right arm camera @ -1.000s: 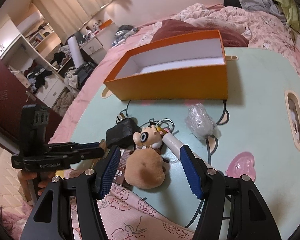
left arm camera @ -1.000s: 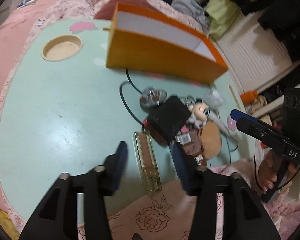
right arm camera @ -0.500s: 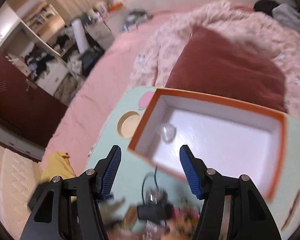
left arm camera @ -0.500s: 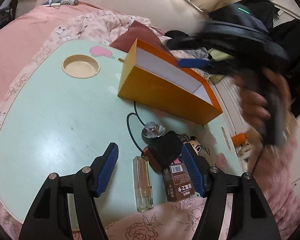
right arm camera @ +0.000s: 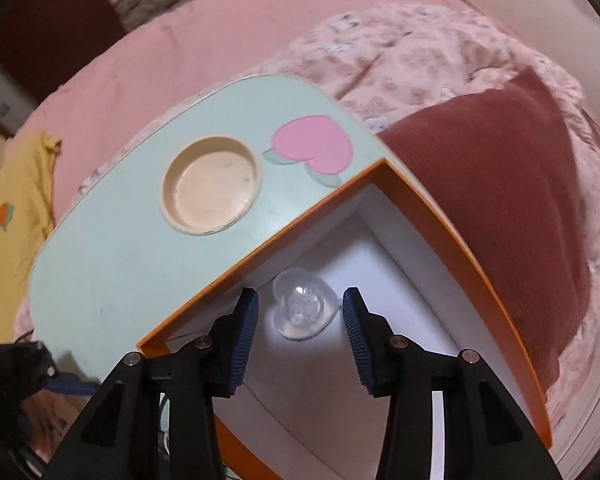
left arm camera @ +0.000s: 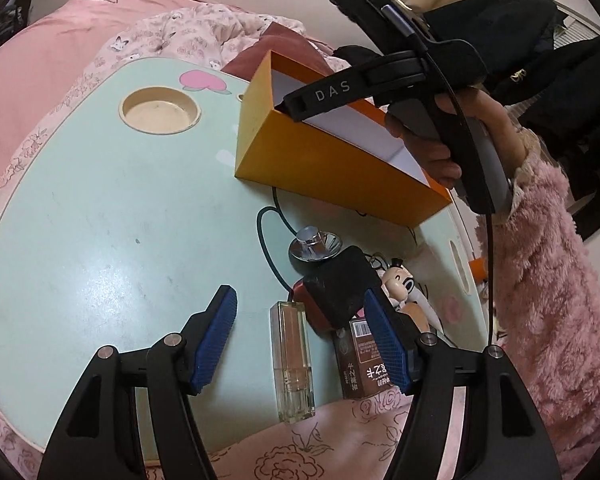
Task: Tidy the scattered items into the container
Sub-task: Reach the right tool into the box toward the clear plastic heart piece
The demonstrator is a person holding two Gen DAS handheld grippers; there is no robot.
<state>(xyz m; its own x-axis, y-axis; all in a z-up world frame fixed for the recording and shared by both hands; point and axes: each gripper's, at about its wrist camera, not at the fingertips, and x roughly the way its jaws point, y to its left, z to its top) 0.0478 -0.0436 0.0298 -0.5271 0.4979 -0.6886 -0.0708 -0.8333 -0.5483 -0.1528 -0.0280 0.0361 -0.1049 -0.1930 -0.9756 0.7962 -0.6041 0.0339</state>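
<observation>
- Well, my right gripper (right arm camera: 298, 326) points down into the orange box (right arm camera: 452, 236), its jaws apart with nothing pressed between the pads; they have just been closing.
- A clear heart-shaped plastic piece (right arm camera: 303, 306) lies on the white floor of the box, seen between my two blue pads; whether they touch it I cannot tell.
- In the left wrist view my right gripper's tips are hidden behind the box wall, so only its black body and my hand (left arm camera: 432, 148) on the grip show, with my fluffy pink sleeve (left arm camera: 548, 300) cut off at the edge.
- My left gripper (left arm camera: 304, 344) hangs open above the mint-green table (left arm camera: 100, 220), gripping nothing; its jaws stand wider than a second ago.
- Between its pads lies a clear lip-gloss tube (left arm camera: 294, 360), with a black charger block (left arm camera: 340, 286) and a brown carton (left arm camera: 362, 360) partly behind the right pad.
- A small cartoon figure (left arm camera: 398, 282) peeks out past the charger, mostly covered; the brownish plush thing under it I can hardly make out.
- A shiny metal knob (left arm camera: 314, 242) and a dark cable (left arm camera: 268, 224) sit nearer the box.
- A second ago my right gripper was low over the plush pile at the table's near edge; now it is over the box.
- The crumpled plastic wad seen by the box then shows in neither view.
- The box floor nearest me is cut off by my own fingers.
</observation>
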